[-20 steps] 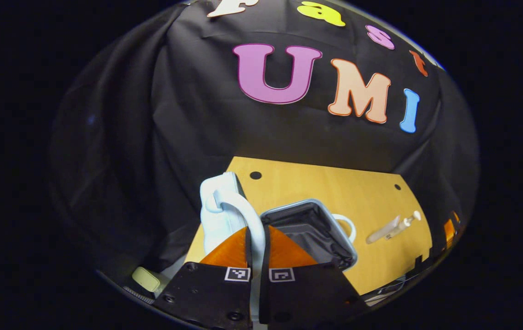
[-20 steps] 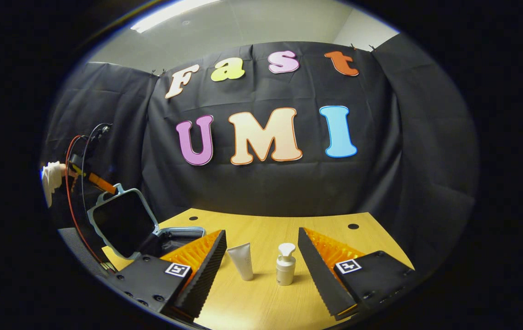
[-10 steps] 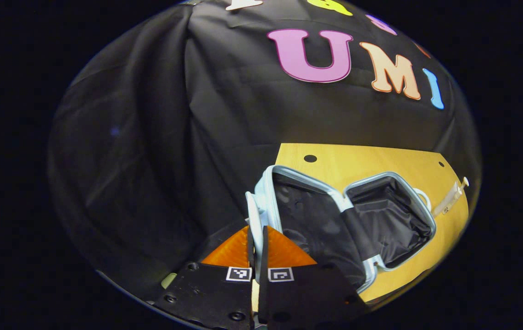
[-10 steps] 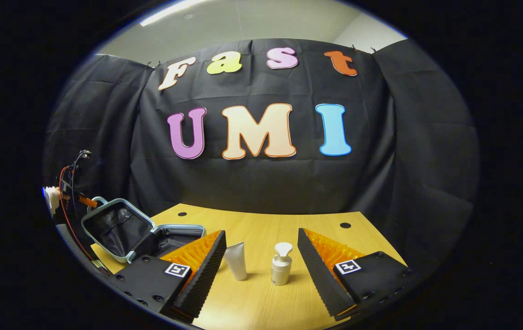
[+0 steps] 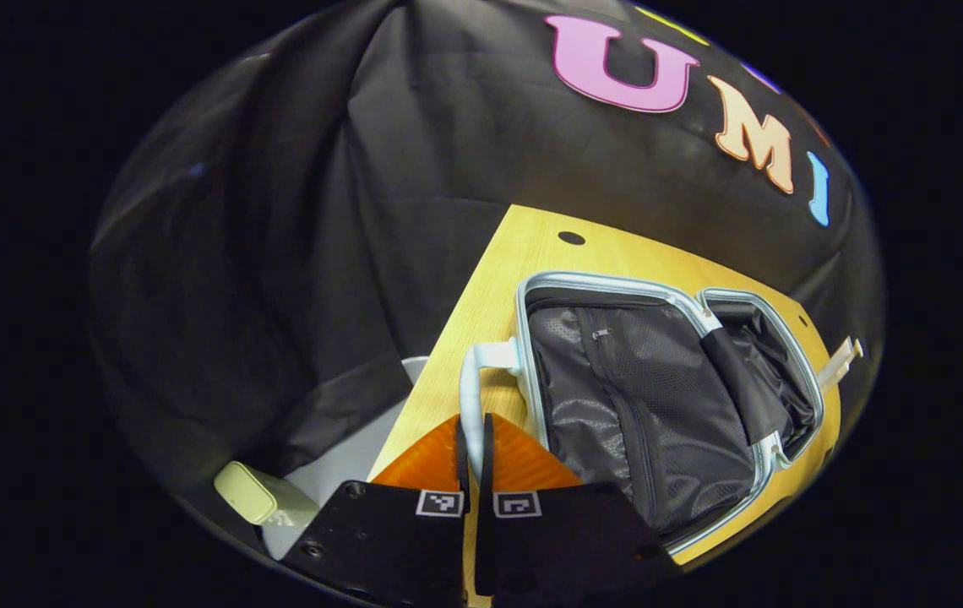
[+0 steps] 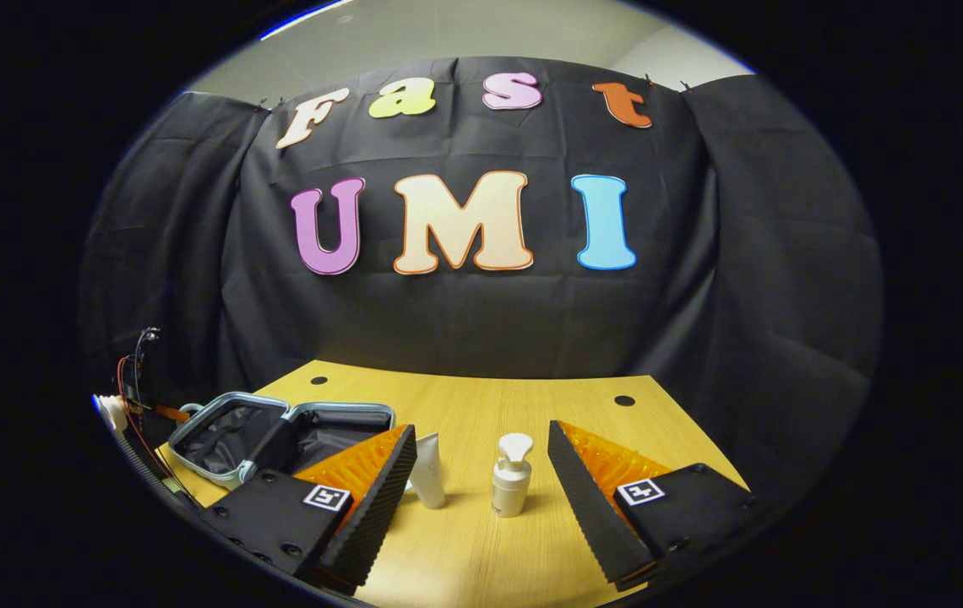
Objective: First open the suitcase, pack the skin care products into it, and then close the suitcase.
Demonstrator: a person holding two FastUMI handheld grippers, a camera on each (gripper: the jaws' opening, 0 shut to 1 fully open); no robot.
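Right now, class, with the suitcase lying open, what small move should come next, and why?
Probably let go of the handle: the left hand-held gripper is shut on it, and the suitcase lies flat on the table. The right hand-held gripper, open, frames the pump bottle and tube, both unpacked.

A recording booth, probably inside an office: black cloth walls surround a wooden tabletop, pale ceiling above.

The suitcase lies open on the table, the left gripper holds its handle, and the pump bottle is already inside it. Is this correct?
Not entirely. The right gripper view shows the pump bottle standing upright on the table, outside the suitcase. The rest holds: the left gripper grips the handle.
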